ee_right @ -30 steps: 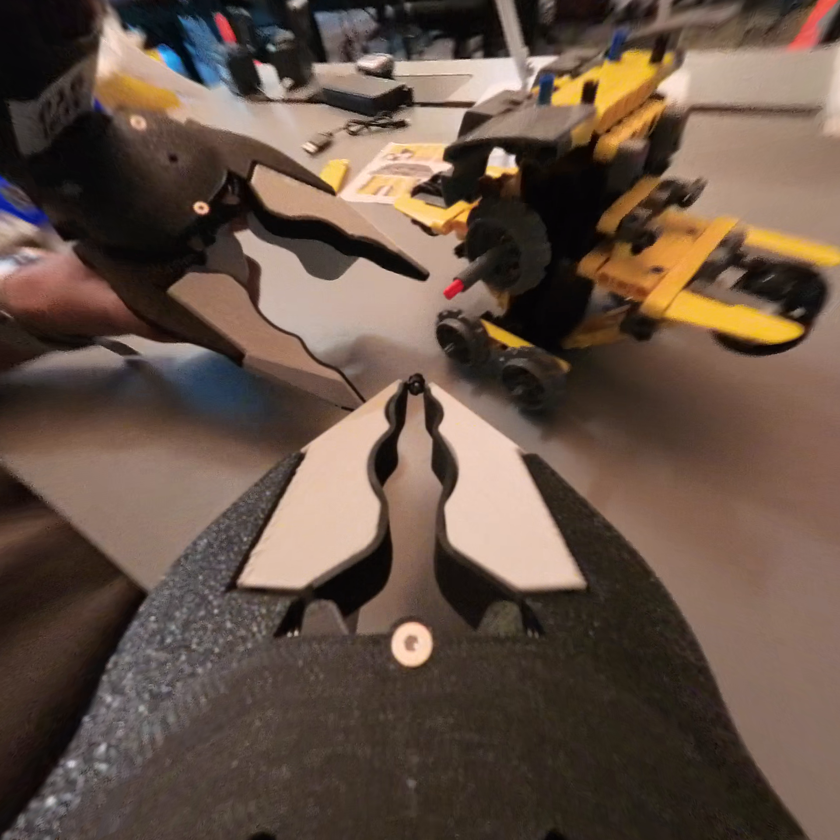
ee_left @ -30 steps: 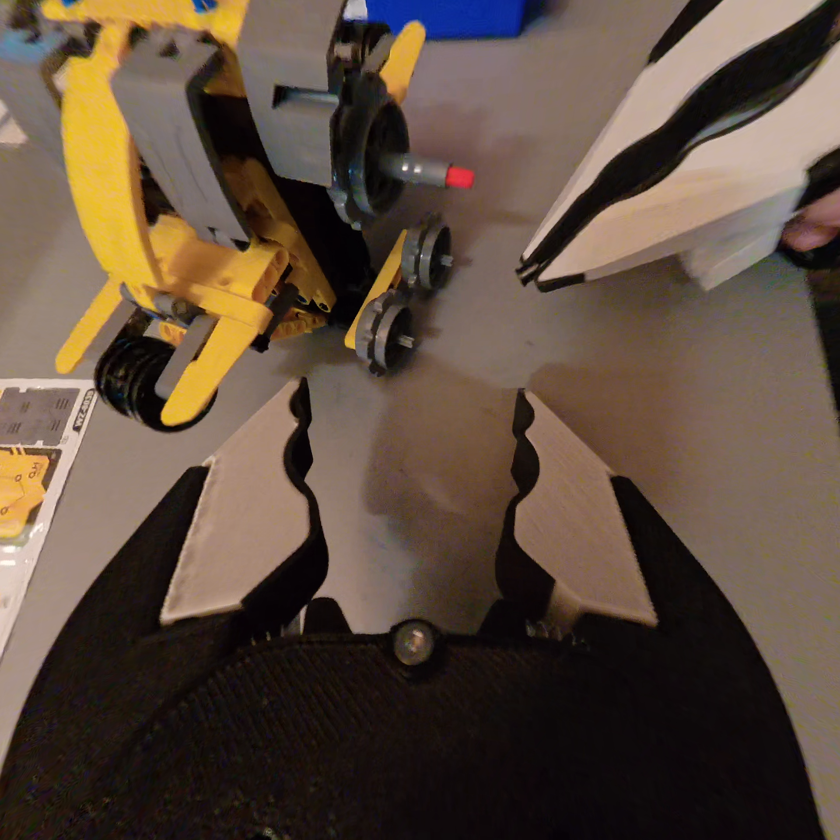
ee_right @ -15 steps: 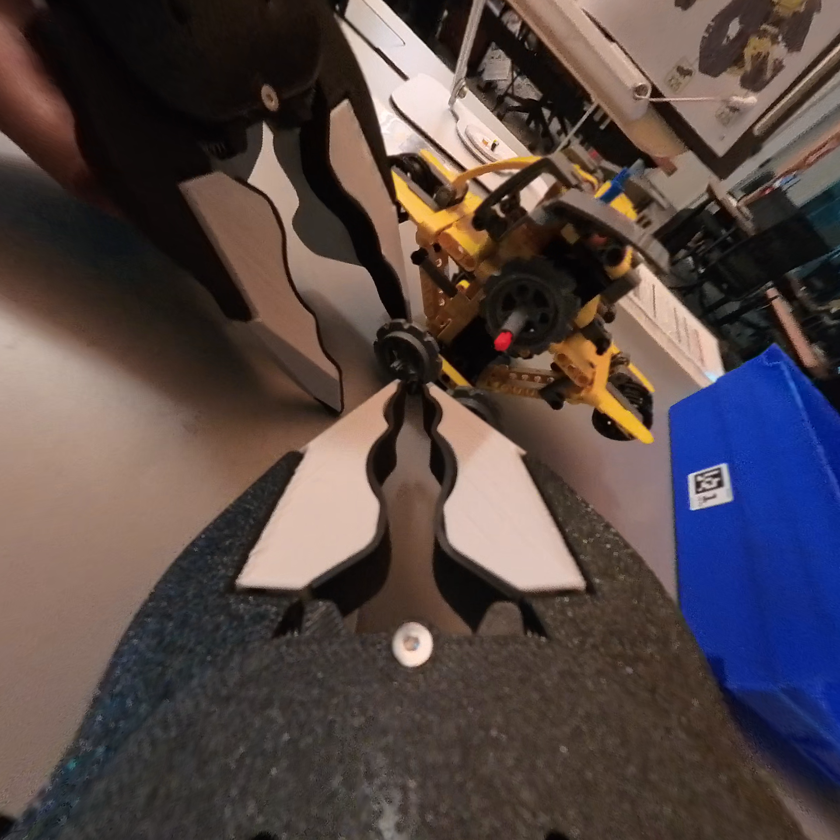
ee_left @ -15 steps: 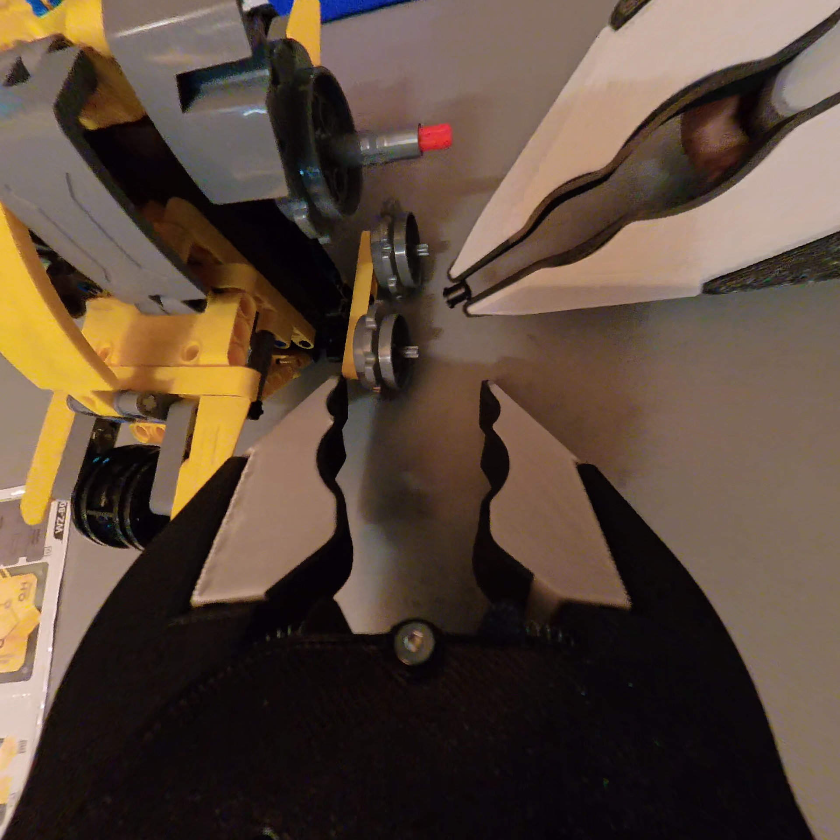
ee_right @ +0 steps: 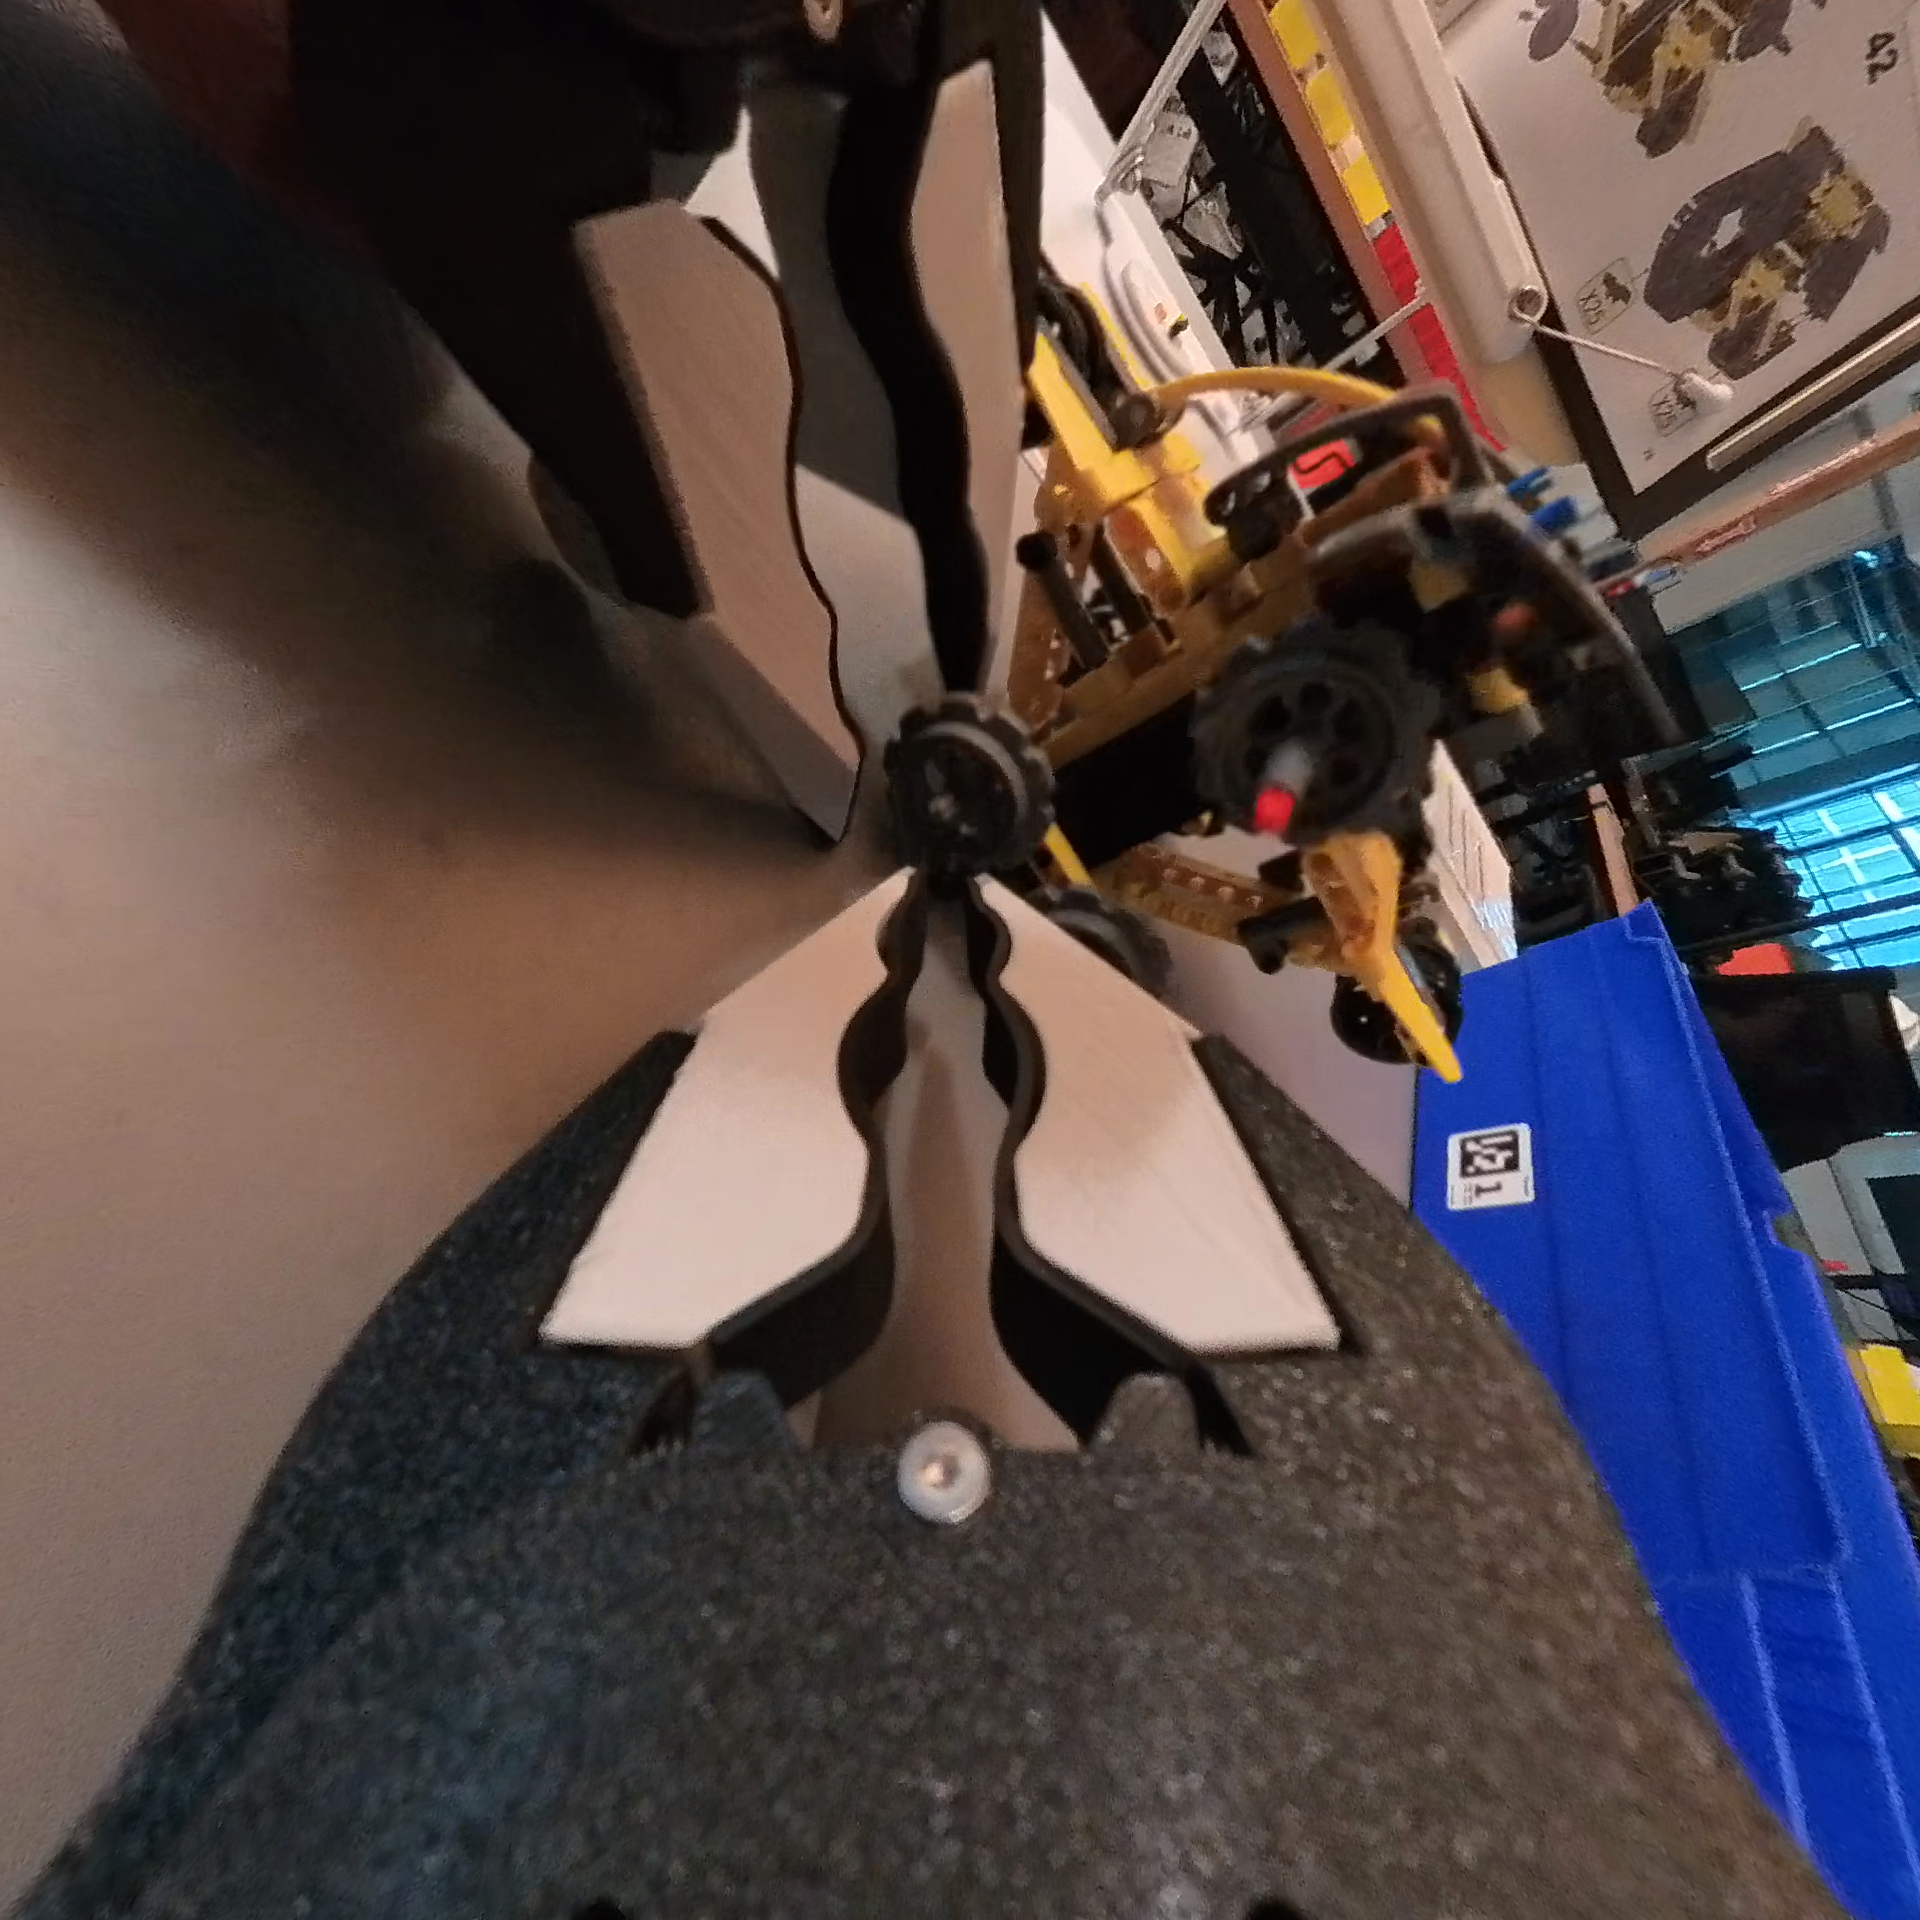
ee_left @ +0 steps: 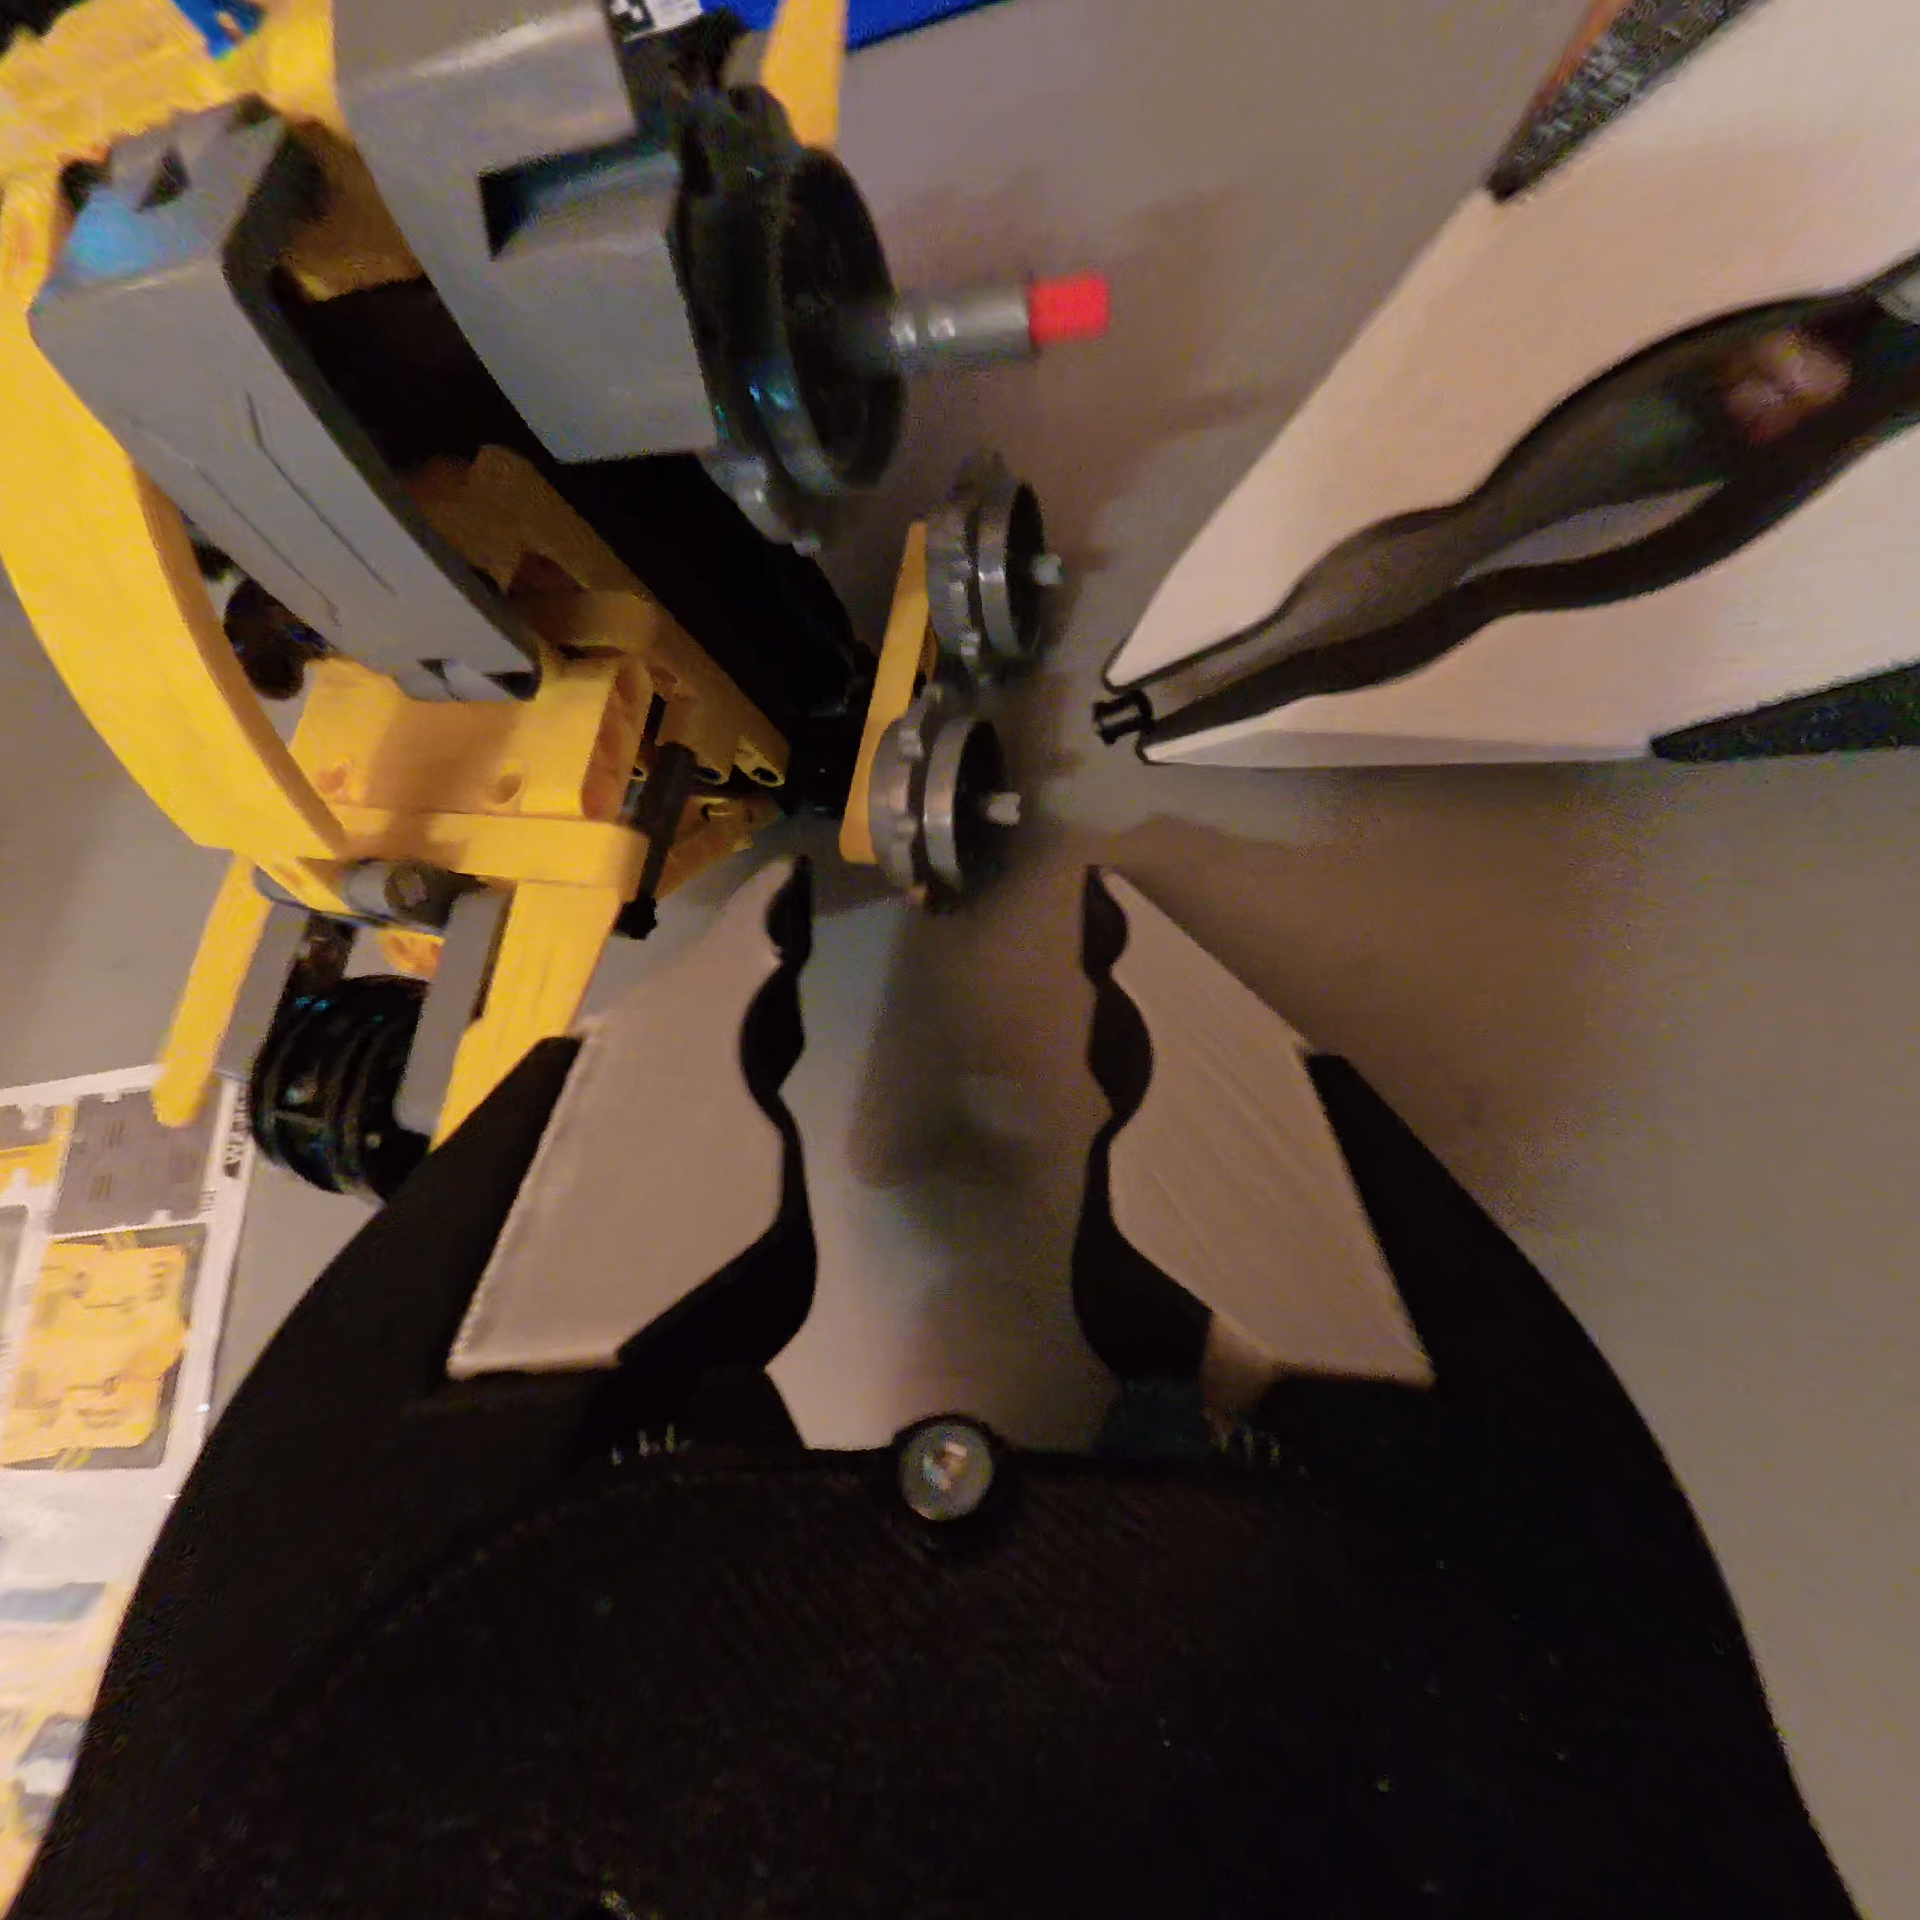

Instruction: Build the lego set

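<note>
A yellow and grey brick-built vehicle lies on the grey table. It has a red-tipped axle and two small grey toothed wheels on a yellow bar. My left gripper is open and empty, its tips just below the lower small wheel. My right gripper is shut on a small black pin, just under a small toothed wheel. In the left wrist view the right gripper points at the two small wheels with the pin at its tip, a short gap away.
A blue bin stands to the right of the vehicle. A printed instruction sheet lies at the left near the vehicle's black tyre. The left gripper's fingers stand close above the small wheel. A poster hangs behind. Some 4 cm of space lies between my two pairs of fingers.
My right gripper, still shut on the pin, has swung in close to the small wheels. My left gripper has moved forward to the lower small wheel and its jaws have narrowed a little.
</note>
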Demonstrator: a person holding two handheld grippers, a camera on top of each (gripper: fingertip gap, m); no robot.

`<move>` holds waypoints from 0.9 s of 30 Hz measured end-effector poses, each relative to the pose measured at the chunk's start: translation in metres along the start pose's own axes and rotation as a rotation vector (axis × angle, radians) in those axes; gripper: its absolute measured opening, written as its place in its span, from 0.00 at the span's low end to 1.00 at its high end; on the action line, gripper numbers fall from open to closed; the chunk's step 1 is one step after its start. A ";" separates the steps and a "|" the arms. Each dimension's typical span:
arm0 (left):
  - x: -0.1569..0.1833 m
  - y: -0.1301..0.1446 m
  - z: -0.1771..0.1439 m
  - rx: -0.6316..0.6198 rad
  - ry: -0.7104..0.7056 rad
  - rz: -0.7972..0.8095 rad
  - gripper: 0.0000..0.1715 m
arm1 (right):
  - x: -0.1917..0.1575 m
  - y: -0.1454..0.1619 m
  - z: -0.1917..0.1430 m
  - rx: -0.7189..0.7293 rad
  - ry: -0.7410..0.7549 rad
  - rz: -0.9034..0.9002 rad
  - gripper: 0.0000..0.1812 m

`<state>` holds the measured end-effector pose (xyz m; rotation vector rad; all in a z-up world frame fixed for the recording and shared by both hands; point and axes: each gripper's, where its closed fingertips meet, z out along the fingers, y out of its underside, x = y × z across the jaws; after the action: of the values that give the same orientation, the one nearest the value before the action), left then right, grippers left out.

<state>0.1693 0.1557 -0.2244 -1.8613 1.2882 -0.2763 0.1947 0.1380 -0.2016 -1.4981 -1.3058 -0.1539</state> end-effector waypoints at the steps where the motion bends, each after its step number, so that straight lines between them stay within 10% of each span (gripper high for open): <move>1: 0.000 -0.001 0.001 0.000 0.026 -0.029 0.34 | 0.001 0.000 -0.001 0.003 0.000 0.007 0.04; 11: 0.000 -0.006 0.005 0.010 0.034 -0.011 0.14 | 0.005 -0.001 -0.002 0.021 -0.003 0.044 0.04; 27: 0.011 0.000 -0.002 -0.009 0.089 -0.049 0.34 | -0.009 -0.010 0.007 0.002 0.017 -0.068 0.04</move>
<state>0.1734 0.1452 -0.2258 -1.9087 1.3065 -0.3846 0.1796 0.1358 -0.2049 -1.4488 -1.3438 -0.2086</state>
